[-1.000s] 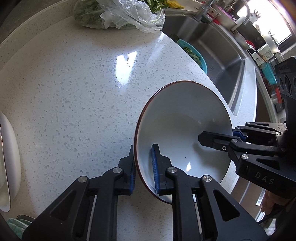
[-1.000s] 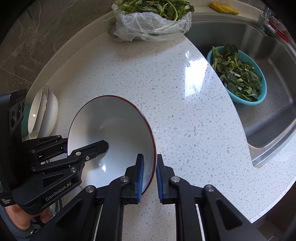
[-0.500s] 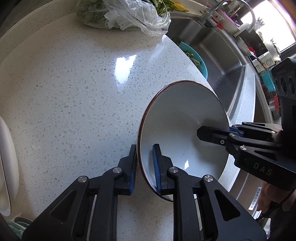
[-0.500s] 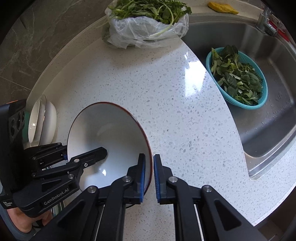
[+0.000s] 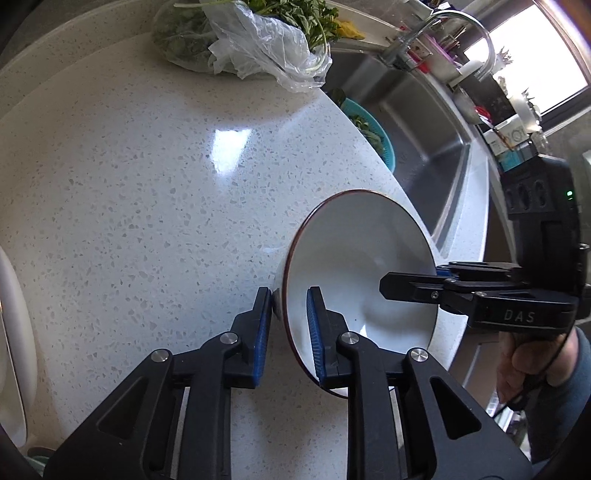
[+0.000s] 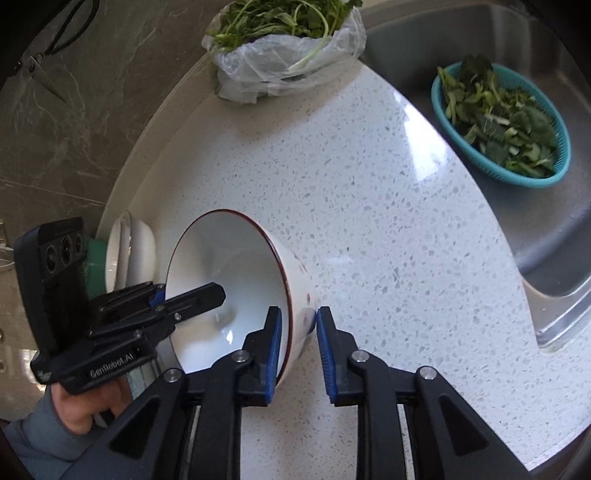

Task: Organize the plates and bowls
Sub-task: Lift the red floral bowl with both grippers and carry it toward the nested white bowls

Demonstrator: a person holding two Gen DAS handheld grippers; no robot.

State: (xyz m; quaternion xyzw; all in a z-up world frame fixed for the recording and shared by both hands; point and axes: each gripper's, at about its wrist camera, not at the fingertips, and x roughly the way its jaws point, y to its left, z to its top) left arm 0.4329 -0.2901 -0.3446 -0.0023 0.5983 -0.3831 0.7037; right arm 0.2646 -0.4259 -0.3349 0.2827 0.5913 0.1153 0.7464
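A white bowl with a dark red rim [image 5: 362, 258] [image 6: 229, 266] is held tilted over the speckled white counter [image 5: 147, 192] [image 6: 388, 229]. My left gripper [image 5: 290, 317] straddles its near rim, jaws slightly apart, pads close to the wall; it also shows in the right wrist view [image 6: 184, 299]. My right gripper [image 6: 297, 325] straddles the opposite rim, its jaws wider than the wall; it also shows in the left wrist view [image 5: 410, 286]. White plates and bowls [image 6: 127, 251] stand stacked on edge at the counter's left; one white edge [image 5: 14, 332] shows in the left wrist view.
A plastic bag of greens [image 5: 251, 48] [image 6: 284, 48] lies at the back of the counter. A teal basket of leaves [image 6: 506, 125] [image 5: 373, 136] sits in the steel sink [image 5: 424, 129] [image 6: 554, 240] on the right. A tap [image 5: 443, 29] stands behind the sink.
The bowl has tipped more upright and moved with both grippers. The right gripper's jaws have widened around the rim; the left jaws have also parted a little.
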